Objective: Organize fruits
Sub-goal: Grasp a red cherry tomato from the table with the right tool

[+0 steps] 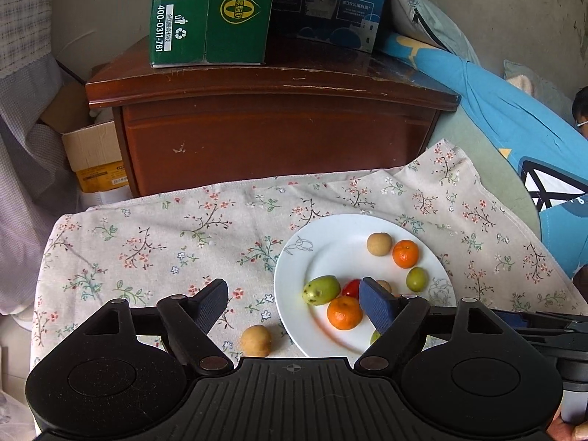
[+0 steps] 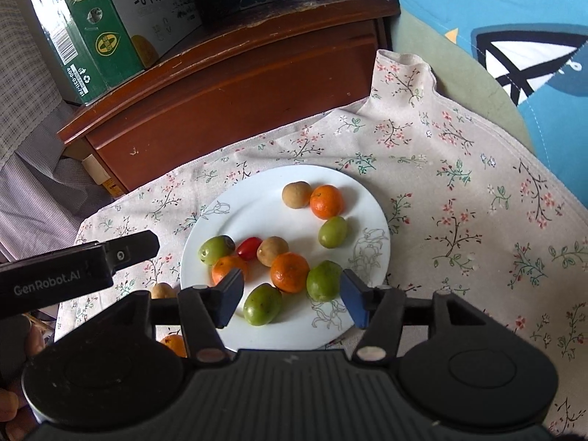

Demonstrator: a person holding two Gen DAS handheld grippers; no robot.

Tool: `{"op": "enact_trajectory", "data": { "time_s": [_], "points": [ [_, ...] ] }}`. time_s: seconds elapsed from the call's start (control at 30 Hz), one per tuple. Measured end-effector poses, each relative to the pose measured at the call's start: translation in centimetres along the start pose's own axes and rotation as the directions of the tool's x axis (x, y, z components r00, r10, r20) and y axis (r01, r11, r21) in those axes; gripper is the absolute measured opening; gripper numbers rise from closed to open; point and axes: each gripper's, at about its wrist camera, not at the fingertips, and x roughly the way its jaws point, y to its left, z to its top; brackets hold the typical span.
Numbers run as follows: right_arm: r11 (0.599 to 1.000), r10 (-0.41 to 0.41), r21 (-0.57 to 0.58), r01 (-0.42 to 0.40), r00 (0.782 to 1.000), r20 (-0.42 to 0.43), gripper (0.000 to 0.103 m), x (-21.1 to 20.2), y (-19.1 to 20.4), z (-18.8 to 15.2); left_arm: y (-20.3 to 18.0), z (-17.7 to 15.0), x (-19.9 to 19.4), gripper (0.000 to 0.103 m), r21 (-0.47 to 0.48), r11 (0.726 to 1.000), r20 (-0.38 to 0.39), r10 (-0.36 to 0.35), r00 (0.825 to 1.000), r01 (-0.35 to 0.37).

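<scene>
A white plate on a floral cloth holds several small fruits: green ones, oranges, tan ones and a red one. My right gripper is open and empty, just above the plate's near edge, with green fruits between its fingers. My left gripper is open and empty over the plate's left edge. A tan fruit lies on the cloth off the plate. An orange lies on the cloth by the right gripper's left finger, partly hidden.
A dark wooden nightstand stands behind the cloth, with a green carton and a dark blue box on top. A cardboard box sits to its left. Blue bedding lies to the right.
</scene>
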Motion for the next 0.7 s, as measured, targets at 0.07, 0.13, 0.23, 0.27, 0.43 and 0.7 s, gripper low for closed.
{"op": "enact_trajectory", "data": {
  "time_s": [0.07, 0.13, 0.23, 0.27, 0.43, 0.7],
  "points": [
    [1.0, -0.01, -0.023, 0.01, 1.0, -0.003, 0.059, -0.4, 0.3, -0.4, 0.1, -0.5, -0.6, 0.079, 0.012, 1.0, -0.013, 0.014, 1.0, -0.014],
    [0.999, -0.018, -0.038, 0.018, 1.0, -0.011, 0.059, -0.8, 0.5, -0.8, 0.3, -1.2, -1.3, 0.079, 0.011, 1.0, -0.022, 0.025, 0.999, -0.024],
    [0.999, -0.003, -0.037, 0.002, 1.0, -0.02, 0.061, -1.3, 0.6, -1.3, 0.6, -2.2, -2.3, 0.08, 0.009, 1.0, -0.038, 0.018, 0.999, -0.018],
    [0.999, 0.002, -0.035, -0.003, 1.0, -0.023, 0.063, -1.5, 0.7, -1.5, 0.6, -2.5, -2.6, 0.08, 0.011, 1.0, -0.044, 0.019, 0.999, -0.018],
    [0.998, 0.018, -0.055, -0.021, 0.999, -0.041, 0.066, -2.2, 1.3, -2.5, 1.2, -3.9, -3.9, 0.08, -0.006, 1.0, -0.063, 0.008, 0.998, -0.008],
    [0.993, 0.047, -0.1, -0.058, 0.994, -0.103, 0.066, -2.7, 2.6, -4.6, 1.9, -5.3, -4.7, 0.08, -0.014, 1.0, -0.104, 0.023, 0.994, -0.025]
  ]
}}
